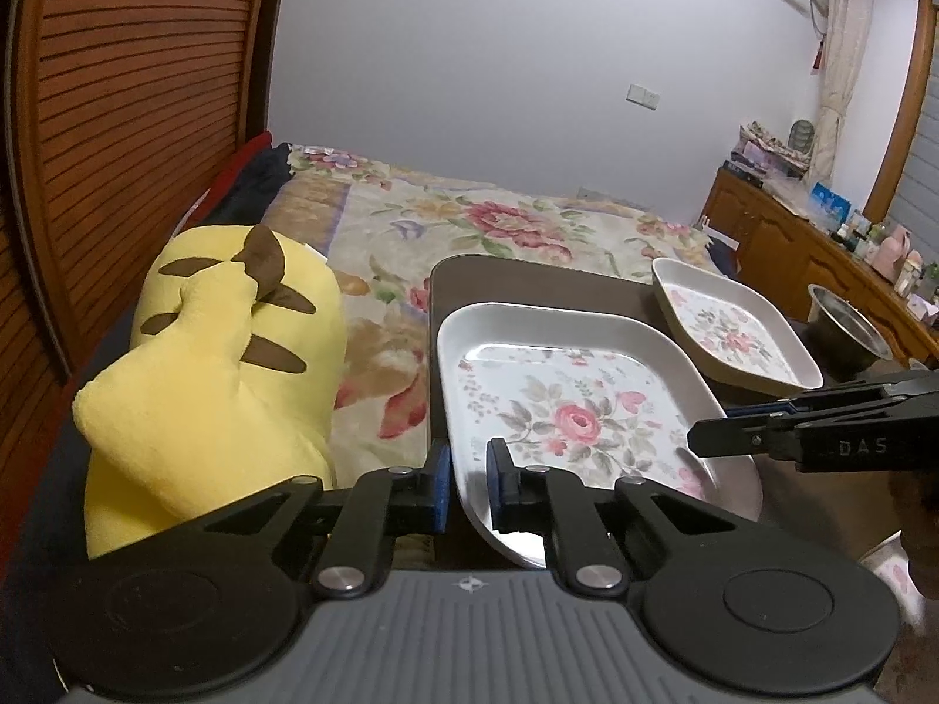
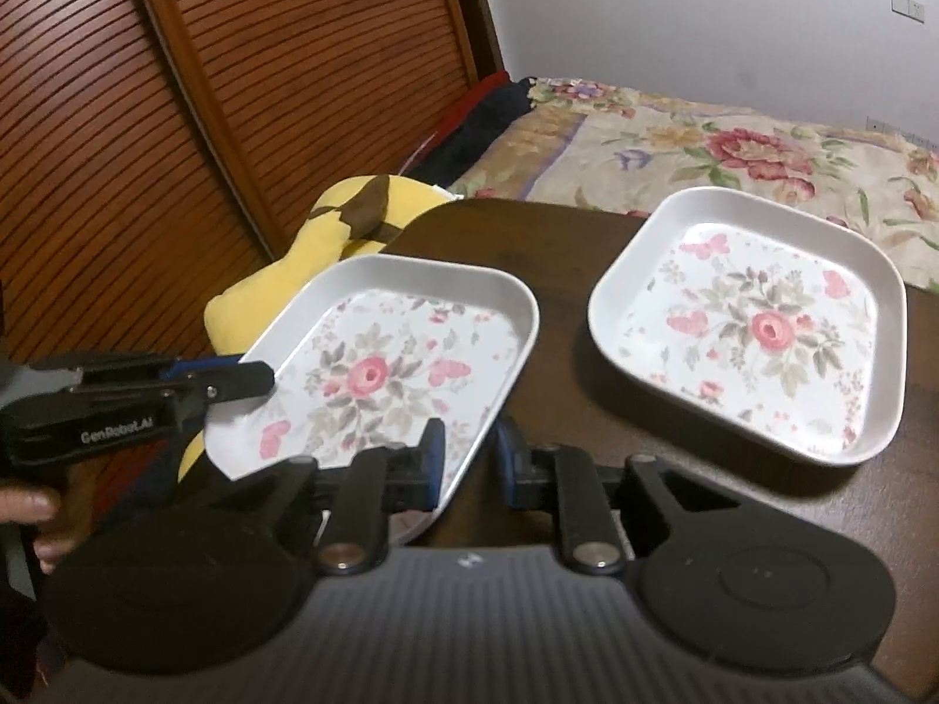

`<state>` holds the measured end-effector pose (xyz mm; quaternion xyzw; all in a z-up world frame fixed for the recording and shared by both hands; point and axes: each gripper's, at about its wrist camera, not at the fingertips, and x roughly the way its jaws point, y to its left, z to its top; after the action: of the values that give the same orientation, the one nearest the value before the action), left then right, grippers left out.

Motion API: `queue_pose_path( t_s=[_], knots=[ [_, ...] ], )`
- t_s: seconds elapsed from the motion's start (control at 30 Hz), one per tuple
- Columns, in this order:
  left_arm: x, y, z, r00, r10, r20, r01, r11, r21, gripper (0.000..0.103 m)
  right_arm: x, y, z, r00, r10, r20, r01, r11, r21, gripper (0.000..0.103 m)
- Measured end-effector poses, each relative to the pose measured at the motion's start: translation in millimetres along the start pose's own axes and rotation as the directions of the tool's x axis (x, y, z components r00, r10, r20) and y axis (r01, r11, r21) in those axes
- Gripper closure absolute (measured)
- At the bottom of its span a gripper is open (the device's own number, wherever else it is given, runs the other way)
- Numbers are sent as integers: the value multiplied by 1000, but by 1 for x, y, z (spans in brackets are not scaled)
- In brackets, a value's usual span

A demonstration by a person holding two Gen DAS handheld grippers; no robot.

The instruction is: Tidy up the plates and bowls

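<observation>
While both hand-held grippers pinch the near plate (image 1: 578, 410) by opposite rims, the left hand-held gripper (image 1: 469, 484) and right hand-held gripper (image 2: 466, 457) stand narrow, tilting it above the dark surface (image 2: 563, 246); a second plate (image 2: 751, 322) rests farther back.

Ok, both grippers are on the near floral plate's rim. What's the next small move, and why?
Probably lift the near plate level, just off the table. The left gripper and right gripper each pinch its rim, and the second plate sits apart to the right, a likely stacking spot.
</observation>
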<state>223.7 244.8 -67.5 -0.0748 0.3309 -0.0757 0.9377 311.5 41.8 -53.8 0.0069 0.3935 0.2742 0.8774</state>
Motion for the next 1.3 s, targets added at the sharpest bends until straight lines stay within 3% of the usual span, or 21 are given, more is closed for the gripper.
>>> queue_pose_path(
  t_s=[0.37,0.77,1.3],
  knots=[
    [-22,-11,2,1000,-7,22,7,1000,-2,92,-10,0,-2,1000,-13,-2,12,1000,-2,88],
    [-63,-47,7,996,-29,83,24,998,57,91,-64,1,-9,995,-23,96,22,1000,4,88],
    [-105,-103,6,990,-44,134,22,987,162,90,-133,-15,-27,973,-44,227,41,999,20,88]
  ],
)
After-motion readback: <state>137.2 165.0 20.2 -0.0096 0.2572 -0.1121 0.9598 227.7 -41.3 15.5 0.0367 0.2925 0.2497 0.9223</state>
